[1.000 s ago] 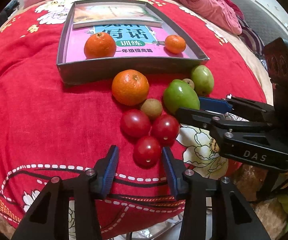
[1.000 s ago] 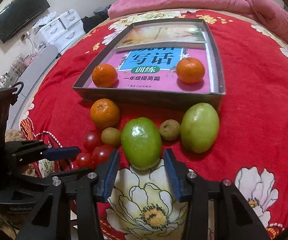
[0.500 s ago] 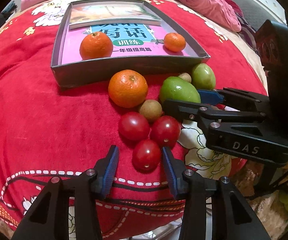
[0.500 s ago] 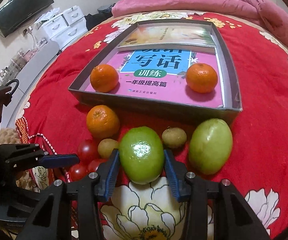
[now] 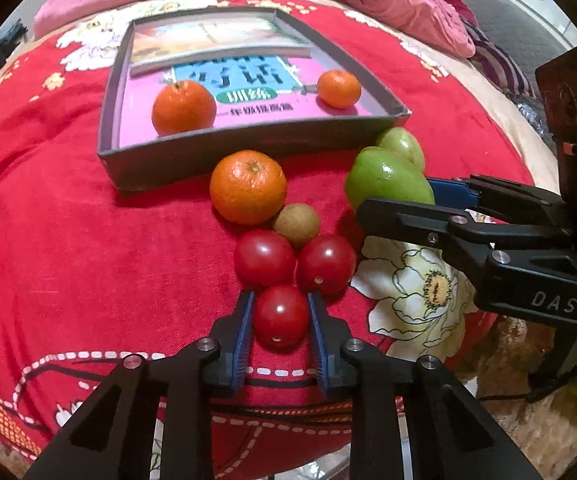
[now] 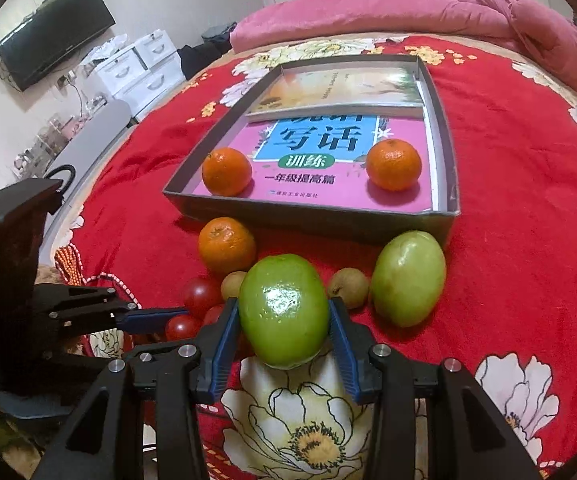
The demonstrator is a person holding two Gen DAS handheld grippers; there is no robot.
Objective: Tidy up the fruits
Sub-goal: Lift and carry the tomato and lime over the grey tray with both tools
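My left gripper (image 5: 280,308) is shut on the nearest cherry tomato (image 5: 280,316), which rests on the red blanket. Two more tomatoes (image 5: 264,258), a small brown fruit (image 5: 296,220) and an orange (image 5: 248,186) lie just beyond it. My right gripper (image 6: 284,312) is shut on a bright green fruit (image 6: 284,308), held slightly above the blanket; it also shows in the left wrist view (image 5: 384,180). A paler green fruit (image 6: 408,278) and another brown fruit (image 6: 348,286) lie beside it. The grey tray (image 6: 312,214) behind holds two oranges (image 6: 226,170) on books.
The fruits lie on a red flowered blanket (image 5: 68,240) on a bed. A pink quilt (image 6: 428,12) is bunched at the far side. White drawers (image 6: 136,64) and a wall television (image 6: 52,32) stand off to the left. The bed's near edge runs just below the grippers.
Both grippers moved forward and closed: the left on the nearest tomato, the right on the bright green fruit, which now sits slightly raised.
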